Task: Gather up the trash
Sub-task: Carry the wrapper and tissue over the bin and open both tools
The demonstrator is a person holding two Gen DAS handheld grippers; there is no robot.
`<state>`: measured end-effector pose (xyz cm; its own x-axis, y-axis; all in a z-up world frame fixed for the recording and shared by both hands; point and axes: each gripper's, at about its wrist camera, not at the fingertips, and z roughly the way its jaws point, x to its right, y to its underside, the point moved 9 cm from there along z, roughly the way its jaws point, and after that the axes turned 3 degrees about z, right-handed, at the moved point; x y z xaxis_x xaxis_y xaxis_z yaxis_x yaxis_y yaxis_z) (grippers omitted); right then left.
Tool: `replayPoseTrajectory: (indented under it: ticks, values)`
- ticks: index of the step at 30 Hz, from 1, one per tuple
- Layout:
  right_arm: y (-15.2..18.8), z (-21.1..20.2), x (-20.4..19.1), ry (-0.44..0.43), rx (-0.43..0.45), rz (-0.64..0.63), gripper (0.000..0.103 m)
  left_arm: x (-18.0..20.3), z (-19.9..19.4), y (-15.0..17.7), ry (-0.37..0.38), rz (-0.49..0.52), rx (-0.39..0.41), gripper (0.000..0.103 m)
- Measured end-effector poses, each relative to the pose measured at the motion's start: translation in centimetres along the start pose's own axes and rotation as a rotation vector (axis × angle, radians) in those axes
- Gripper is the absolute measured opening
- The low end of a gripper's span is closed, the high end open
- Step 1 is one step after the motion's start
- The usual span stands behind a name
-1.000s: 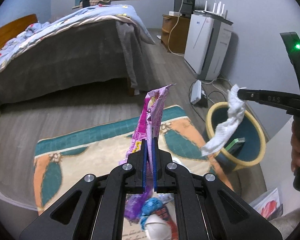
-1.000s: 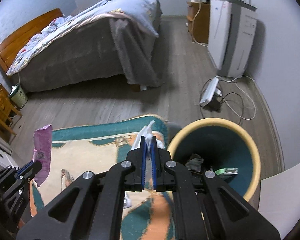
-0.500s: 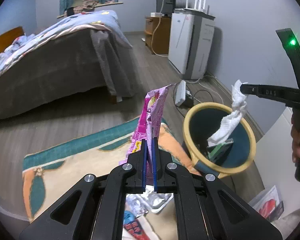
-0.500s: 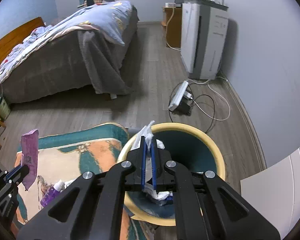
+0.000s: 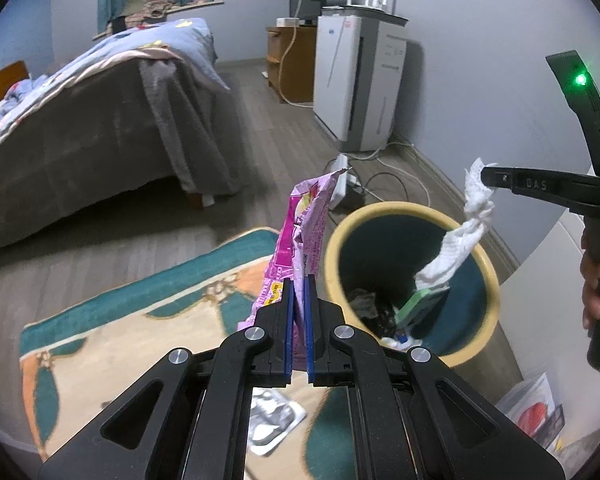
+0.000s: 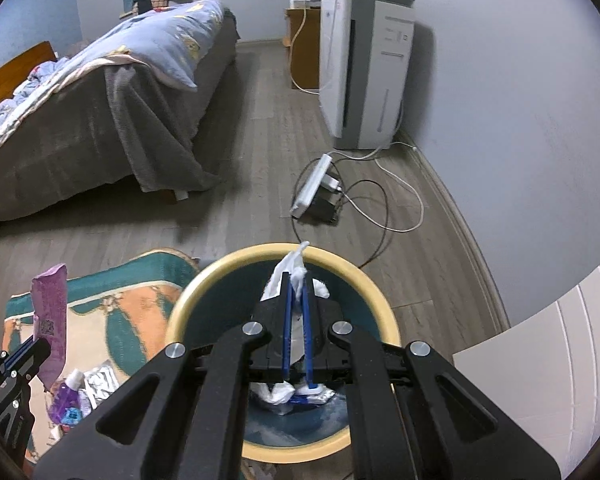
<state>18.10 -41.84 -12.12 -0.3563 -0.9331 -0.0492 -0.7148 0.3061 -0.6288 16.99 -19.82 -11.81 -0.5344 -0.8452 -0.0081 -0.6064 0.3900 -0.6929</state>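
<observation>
Bedroom floor: power strip [image 6: 314, 186] behind bin [image 6: 220, 276]

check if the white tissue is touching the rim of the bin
Apart. In the left wrist view the white tissue hangs from the right hand-held gripper over the bin opening, clear of its rim.

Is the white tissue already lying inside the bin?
No, the white tissue hangs pinched in the right gripper above the bin, not released.

A bed [image 6: 100, 120] with a blue quilt [image 6: 168, 40] stands on the wooden floor [image 6: 252, 140]; a white air purifier [image 6: 364, 76] and power strip [image 6: 314, 184] sit by the wall.
</observation>
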Motion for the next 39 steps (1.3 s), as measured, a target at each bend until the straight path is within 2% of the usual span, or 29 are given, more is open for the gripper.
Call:
replayPoseTrajectory:
  ticks: [5, 10, 22, 26, 28, 32, 39]
  values:
    - [0.1, 0.3, 1.4, 0.024, -0.003, 0.011, 0.004, 2.0, 1.1, 0.0, 0.028, 0.03, -0.008, 0.006]
    - [0.3, 0.7, 2.6, 0.072, -0.014, 0.001, 0.004, 4.9, 2.4, 0.6, 0.123, 0.072, -0.038, 0.006]
    - [2.4, 2.6, 5.1, 0.199, -0.102, -0.019, 0.004, 10.0, 5.8, 3.4, 0.255, 0.133, -0.135, 0.006]
    - [4.0, 3.8, 5.3, 0.226, -0.175, -0.036, 0.004, 11.0, 6.9, 4.4, 0.26, 0.163, -0.172, 0.006]
    - [4.4, 4.1, 5.3, 0.202, -0.182, -0.025, 0.004, 11.2, 7.4, 4.4, 0.246, 0.187, -0.177, 0.006]
    - [4.0, 3.9, 4.6, 0.171, -0.15, -0.024, 0.004, 11.2, 7.6, 3.8, 0.226, 0.194, -0.154, 0.006]
    - [2.1, 2.8, 4.4, 0.122, -0.057, 0.018, 0.005, 10.9, 6.9, 1.4, 0.225, 0.151, -0.059, 0.006]
